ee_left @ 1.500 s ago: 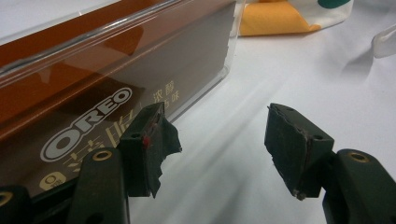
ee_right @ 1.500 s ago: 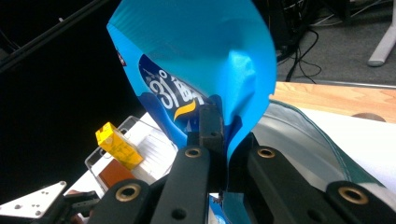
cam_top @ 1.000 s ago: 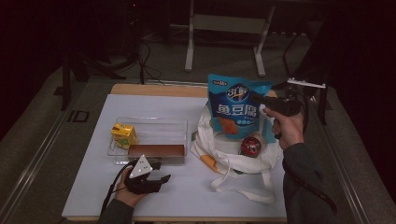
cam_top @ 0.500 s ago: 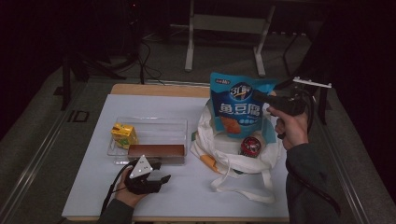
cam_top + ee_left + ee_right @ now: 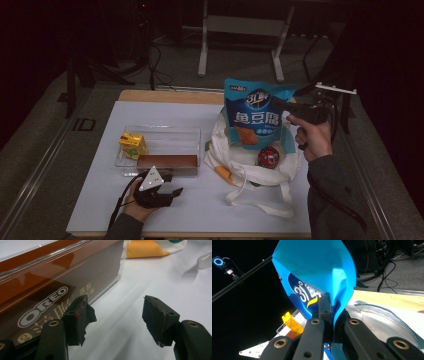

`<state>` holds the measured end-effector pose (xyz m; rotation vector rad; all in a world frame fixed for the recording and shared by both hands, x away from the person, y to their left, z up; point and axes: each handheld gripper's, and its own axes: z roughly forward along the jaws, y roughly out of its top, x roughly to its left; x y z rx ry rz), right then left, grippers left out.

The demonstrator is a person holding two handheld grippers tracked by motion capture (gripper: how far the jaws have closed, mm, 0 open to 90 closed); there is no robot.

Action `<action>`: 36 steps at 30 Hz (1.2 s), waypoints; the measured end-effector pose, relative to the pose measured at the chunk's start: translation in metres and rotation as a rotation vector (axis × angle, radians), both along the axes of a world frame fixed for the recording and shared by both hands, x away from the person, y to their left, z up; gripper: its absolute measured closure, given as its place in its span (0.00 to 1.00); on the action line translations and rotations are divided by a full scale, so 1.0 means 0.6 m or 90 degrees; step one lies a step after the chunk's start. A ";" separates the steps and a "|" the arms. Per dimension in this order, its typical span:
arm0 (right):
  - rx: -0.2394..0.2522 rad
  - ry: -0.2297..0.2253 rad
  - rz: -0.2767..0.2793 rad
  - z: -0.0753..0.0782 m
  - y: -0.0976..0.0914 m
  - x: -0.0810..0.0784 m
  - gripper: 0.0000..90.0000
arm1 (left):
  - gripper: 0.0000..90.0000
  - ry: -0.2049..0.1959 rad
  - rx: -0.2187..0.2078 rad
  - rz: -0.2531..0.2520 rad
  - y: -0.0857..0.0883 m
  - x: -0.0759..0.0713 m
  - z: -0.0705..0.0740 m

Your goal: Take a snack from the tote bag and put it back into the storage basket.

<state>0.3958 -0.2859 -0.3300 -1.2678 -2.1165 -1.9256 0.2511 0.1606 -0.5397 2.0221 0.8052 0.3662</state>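
Observation:
A blue snack bag (image 5: pixel 254 116) hangs upright over the open white tote bag (image 5: pixel 235 162), its lower edge at the tote's mouth. My right gripper (image 5: pixel 276 104) is shut on the bag's upper right edge. In the right gripper view the jaws (image 5: pixel 328 307) pinch the blue bag (image 5: pixel 317 272). A red round item (image 5: pixel 268 157) lies inside the tote. My left gripper (image 5: pixel 171 183) rests on the white table in front of the clear tray (image 5: pixel 160 131). Its jaws (image 5: pixel 115 307) are open with nothing between them, beside the brown Oreo box (image 5: pixel 50 287).
The clear tray holds a yellow juice box (image 5: pixel 132 144) and the brown Oreo box (image 5: pixel 167 161). The tote's straps (image 5: pixel 260 202) trail toward the table's front edge. A metal stand (image 5: pixel 240 30) and cables stand on the floor behind the table (image 5: pixel 100 200).
Hardly anything: the blue bag and my right gripper have shifted very slightly. The left gripper has stayed where it was.

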 end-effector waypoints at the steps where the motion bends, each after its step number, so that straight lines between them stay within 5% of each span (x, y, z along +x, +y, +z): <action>1: 0.003 0.001 0.002 0.001 0.000 -0.001 0.99 | 0.43 0.000 0.000 0.000 0.000 0.000 0.000; 36: 0.029 -0.019 0.073 0.040 0.012 -0.027 0.99 | 0.43 0.000 0.004 -0.003 -0.001 0.000 0.000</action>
